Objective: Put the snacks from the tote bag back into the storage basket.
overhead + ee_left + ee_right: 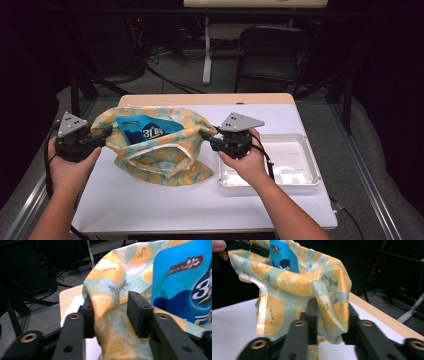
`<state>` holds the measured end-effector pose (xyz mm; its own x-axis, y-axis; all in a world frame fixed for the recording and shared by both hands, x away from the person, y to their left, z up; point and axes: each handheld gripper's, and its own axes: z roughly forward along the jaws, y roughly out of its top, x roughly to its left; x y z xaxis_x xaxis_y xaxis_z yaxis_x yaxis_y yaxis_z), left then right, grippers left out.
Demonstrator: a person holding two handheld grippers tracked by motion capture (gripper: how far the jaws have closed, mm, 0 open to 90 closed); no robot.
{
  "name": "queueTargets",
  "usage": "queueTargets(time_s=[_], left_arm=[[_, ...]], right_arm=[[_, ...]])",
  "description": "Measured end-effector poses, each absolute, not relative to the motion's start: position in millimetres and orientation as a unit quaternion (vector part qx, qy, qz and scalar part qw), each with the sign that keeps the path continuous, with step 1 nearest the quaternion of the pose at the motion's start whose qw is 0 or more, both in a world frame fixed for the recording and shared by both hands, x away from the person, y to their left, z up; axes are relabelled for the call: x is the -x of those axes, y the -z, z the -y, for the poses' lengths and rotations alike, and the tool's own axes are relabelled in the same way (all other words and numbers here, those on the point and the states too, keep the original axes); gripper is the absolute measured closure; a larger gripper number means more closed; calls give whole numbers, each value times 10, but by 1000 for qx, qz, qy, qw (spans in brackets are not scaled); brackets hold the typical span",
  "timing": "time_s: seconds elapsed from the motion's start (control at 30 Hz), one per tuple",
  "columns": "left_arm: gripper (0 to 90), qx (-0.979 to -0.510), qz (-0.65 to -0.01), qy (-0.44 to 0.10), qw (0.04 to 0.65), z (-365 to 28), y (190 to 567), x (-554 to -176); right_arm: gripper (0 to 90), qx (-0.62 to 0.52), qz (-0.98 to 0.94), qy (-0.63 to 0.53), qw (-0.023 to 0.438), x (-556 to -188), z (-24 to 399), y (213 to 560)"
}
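— Left gripper (110,312): how does it stand?
— Jaws parted around the left rim of the citrus-print fabric bag (160,150); the cloth touches one pad only, no squeeze.
— And the bag?
— Mid-table, blue snack packet (145,129) inside.
— Right gripper (329,322)?
— Parted too, right rim draped between, beside the white plastic tray (300,145).

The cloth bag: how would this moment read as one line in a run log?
bag: on table, blue packet inside | left gripper: open, rim between jaws | right gripper: open around rim | tray: beside bag
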<state>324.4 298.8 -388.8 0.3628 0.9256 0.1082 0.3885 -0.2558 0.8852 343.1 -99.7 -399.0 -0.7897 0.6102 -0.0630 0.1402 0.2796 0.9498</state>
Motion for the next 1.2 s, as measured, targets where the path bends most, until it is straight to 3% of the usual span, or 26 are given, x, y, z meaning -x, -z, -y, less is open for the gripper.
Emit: queueTargets(time_s=[0.13,0.37,1.2], left_arm=[[531,-715,-453,-329,418,-2979,3869,-3222],[501,-714,-457,-331,415,-2974,3860,-3174],[457,-707,-461,-336,419,-2941,3868,-2982]], right_arm=[[550,-235,-765,-554,229,-3384,999,3989],[459,-228,-764,-554,242,-3316,1011,3992],[395,-214,-753,-577,230,-3126,1257,3918]])
